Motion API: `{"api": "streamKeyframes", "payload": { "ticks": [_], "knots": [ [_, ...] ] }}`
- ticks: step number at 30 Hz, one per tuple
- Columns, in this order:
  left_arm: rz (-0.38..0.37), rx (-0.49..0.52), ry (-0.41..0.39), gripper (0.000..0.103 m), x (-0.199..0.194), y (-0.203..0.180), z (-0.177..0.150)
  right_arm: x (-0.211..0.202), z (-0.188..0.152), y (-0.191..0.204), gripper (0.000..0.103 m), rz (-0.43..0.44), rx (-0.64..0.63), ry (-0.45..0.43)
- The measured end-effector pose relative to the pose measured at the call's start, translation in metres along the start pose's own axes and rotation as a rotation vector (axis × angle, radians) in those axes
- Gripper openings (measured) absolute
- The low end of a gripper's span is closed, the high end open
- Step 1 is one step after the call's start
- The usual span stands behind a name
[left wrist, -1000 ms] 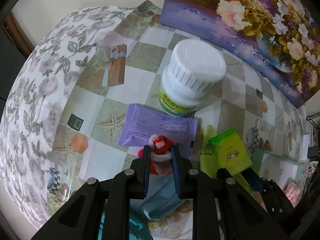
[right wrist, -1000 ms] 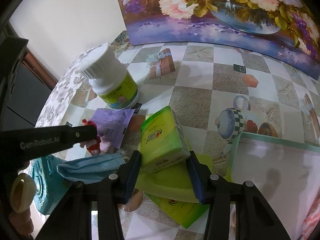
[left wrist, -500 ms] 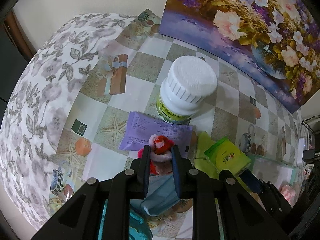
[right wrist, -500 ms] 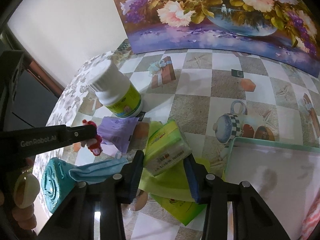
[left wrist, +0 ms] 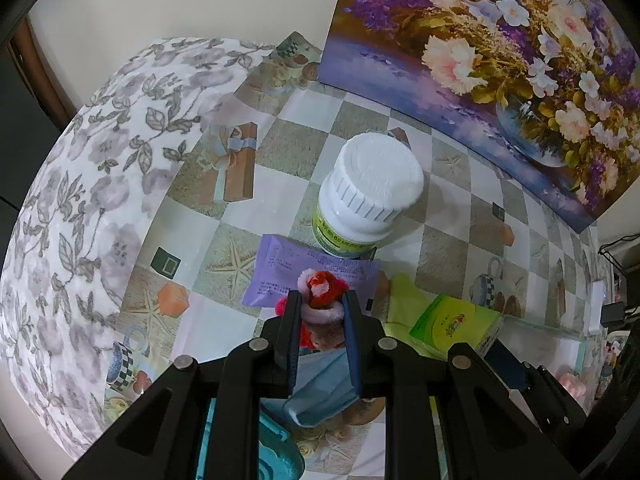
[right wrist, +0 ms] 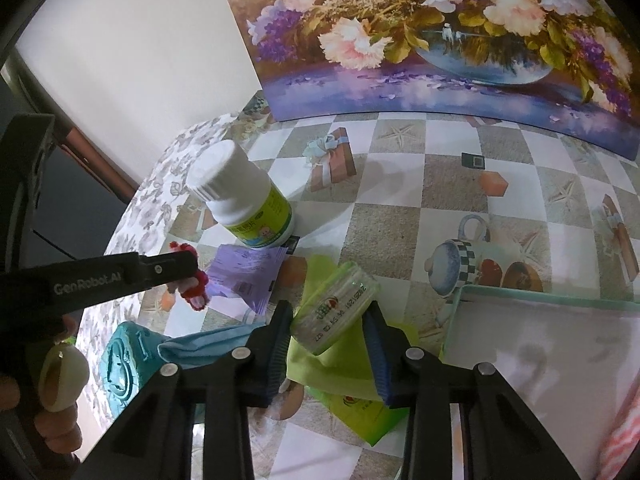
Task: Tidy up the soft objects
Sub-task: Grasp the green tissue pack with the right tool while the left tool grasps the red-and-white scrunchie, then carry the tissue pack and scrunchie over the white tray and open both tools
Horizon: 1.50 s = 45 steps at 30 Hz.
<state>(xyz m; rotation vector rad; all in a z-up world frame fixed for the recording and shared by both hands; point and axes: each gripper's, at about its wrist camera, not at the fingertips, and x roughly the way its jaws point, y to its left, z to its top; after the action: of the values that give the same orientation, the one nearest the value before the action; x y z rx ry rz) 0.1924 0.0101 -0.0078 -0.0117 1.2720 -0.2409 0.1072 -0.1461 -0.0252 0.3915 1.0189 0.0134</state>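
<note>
1. Holding a small red and pink plush toy (left wrist: pixel 320 300), your left gripper (left wrist: pixel 320 320) is nearly closed, its pads pressed on both sides of the toy.
2. That toy hangs just above a purple sachet (left wrist: pixel 296 276) lying flat on the patterned tabletop (left wrist: pixel 280 148).
3. Your right gripper (right wrist: pixel 328 332) is closing its jaws on a green tissue pack (right wrist: pixel 340 308), which sits tilted between the pads.
4. Under that pack lie a light green cloth (right wrist: pixel 344 368) and another green tissue pack (right wrist: pixel 364 416).
5. A white-capped pill bottle (left wrist: pixel 364 204) stands behind the sachet, close to it.
6. A blue face mask (left wrist: pixel 320 388) lies below the toy, beside a teal case (right wrist: pixel 124 364).
7. A pale green tray (right wrist: pixel 540 344) rests at your right, just beside the cloth.
8. A flower painting (right wrist: pixel 440 40) leans at the tabletop's far edge.
</note>
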Motion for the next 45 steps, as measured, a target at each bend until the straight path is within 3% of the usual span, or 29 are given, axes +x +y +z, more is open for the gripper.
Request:
{"api": "streamKeyframes", "payload": {
  "ticks": [32, 45],
  "knots": [
    [0.005, 0.017, -0.066, 0.021, -0.027, -0.005, 0.001, -0.034, 0.008, 0.004, 0.032, 0.022, -0.023, -0.040],
    [0.034, 0.106, -0.140, 0.021, -0.062, -0.039, -0.010, -0.084, 0.014, -0.009, 0.032, 0.025, 0.018, -0.107]
  ]
}}
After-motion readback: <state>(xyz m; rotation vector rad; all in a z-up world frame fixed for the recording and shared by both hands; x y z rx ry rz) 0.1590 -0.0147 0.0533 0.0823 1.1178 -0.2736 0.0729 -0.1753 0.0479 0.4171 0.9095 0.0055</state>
